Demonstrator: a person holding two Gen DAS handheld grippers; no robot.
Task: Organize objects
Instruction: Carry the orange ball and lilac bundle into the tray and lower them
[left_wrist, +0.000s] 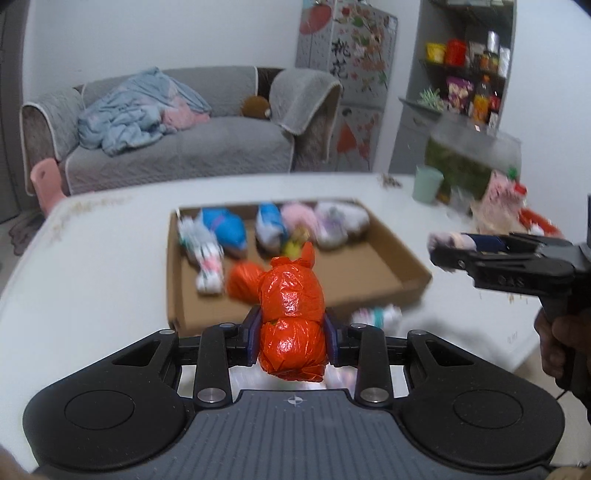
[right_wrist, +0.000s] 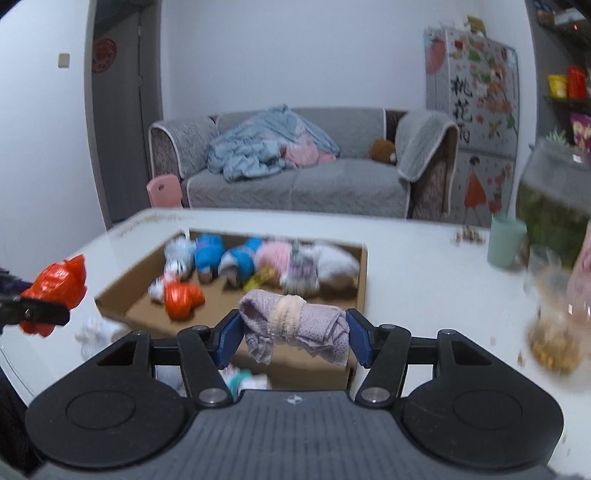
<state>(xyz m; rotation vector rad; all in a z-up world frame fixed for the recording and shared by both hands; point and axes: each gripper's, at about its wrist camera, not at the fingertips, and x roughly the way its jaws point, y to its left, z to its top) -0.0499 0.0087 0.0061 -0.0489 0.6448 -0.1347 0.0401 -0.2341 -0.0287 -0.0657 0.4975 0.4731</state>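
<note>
My left gripper (left_wrist: 291, 332) is shut on an orange plastic bundle (left_wrist: 290, 314), held above the near edge of a shallow cardboard box (left_wrist: 369, 266). The box holds several rolled bundles: white, blue, pink, lilac, and another orange one (right_wrist: 183, 297). My right gripper (right_wrist: 293, 334) is shut on a lilac rolled cloth (right_wrist: 295, 325) with a pale band, just before the box's near wall (right_wrist: 314, 369). In the left wrist view the right gripper (left_wrist: 448, 245) hangs to the right of the box with the cloth end showing. The left gripper (right_wrist: 37, 310) shows at the left edge of the right wrist view.
A white-and-teal bundle (left_wrist: 376, 315) lies on the white table (left_wrist: 92, 295) outside the box's near side. A green cup (right_wrist: 506, 240), a clear jar (right_wrist: 550, 295), spilled crumbs and a fish tank (left_wrist: 472, 158) crowd the table's right. A grey sofa (right_wrist: 295, 177) stands behind.
</note>
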